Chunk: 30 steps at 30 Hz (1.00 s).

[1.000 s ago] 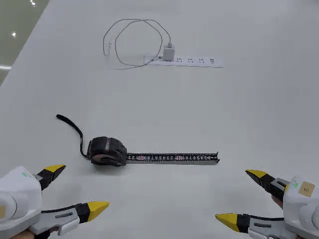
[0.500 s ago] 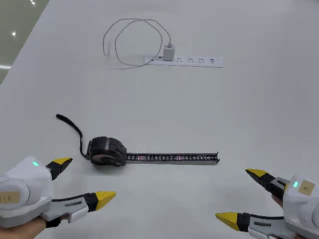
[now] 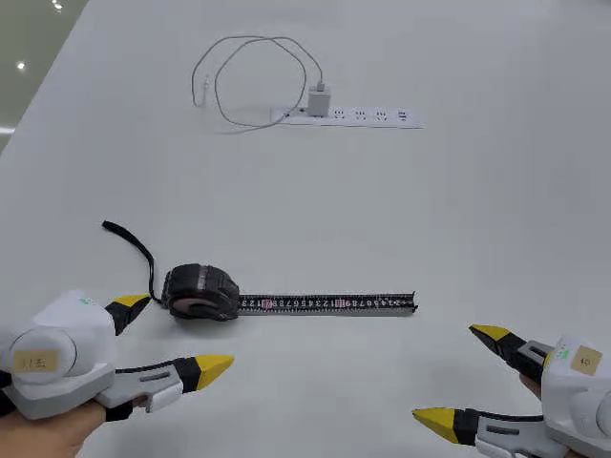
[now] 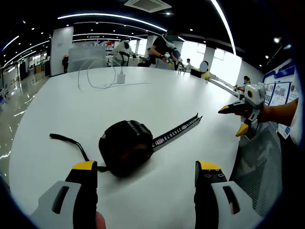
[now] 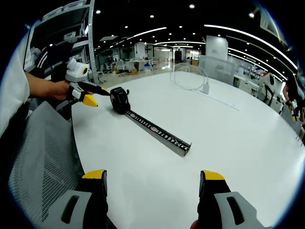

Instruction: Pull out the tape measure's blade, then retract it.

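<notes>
White table (image 3: pixel 449 210), wide and bare in the middle. The tape measure lies toward the near left.

- Tape measure case (image 3: pixel 200 292): black, lying on its side. A black strap (image 3: pixel 129 243) trails from its left end, curling away to the far left.
- Blade (image 3: pixel 329 304): drawn out flat on the table, running straight right from the case. Printed numbers face up and the hook end is at the right.
- Left gripper (image 3: pixel 179 332): near-left corner, held in a hand. Jaws spread wide with nothing between them. The farther yellow tip sits just beside the case's left end, by the root of the strap; whether it touches, I cannot tell. The nearer tip is apart from the case. In the left gripper view the case sits centred ahead of the gap between the two tips.
- Right gripper (image 3: pixel 456 374): near-right corner, jaws also spread, gripping nothing. It is nearer and to the right of the blade's hook end, clearly apart from it.
- Far side: a white power strip (image 3: pixel 368 116) with a white charger (image 3: pixel 318 100) plugged in. Its thin cable (image 3: pixel 250 76) loops off to the left.
</notes>
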Available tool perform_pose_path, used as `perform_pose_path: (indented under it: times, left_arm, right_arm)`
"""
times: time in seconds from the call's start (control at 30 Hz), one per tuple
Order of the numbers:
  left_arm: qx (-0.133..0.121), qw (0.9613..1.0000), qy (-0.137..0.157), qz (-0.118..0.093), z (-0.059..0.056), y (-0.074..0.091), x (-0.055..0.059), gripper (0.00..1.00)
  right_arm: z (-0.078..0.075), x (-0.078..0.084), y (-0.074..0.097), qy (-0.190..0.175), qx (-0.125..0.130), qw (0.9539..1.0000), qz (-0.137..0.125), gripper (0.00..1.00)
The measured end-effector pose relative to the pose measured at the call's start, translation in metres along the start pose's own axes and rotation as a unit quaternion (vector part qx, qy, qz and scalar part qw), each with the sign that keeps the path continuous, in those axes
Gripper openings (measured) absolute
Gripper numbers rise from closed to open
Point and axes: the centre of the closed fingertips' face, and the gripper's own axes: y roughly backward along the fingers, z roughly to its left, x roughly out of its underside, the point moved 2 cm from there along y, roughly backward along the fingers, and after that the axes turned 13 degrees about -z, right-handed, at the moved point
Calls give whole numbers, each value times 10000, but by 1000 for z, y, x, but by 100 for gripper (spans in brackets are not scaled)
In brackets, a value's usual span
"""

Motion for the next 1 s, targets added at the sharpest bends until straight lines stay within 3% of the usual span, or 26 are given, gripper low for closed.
perform_pose_path:
  times: [0.53, 0.77, 1.0]
  left_arm:
    - [33, 10000, 2, -25, -1, -11, -2, 81]
    - [-2, 10000, -10, -42, -1, -13, -3, 81]
    - [-76, 10000, -5, -46, 0, -15, -4, 81]
  right_arm:
    - [0, 0, -1, -27, 15, 10000, -8, 75]
    - [-2, -5, 0, 3, 61, 9999, -128, 64]
    - [-4, -6, -1, -30, 91, 9998, -190, 64]
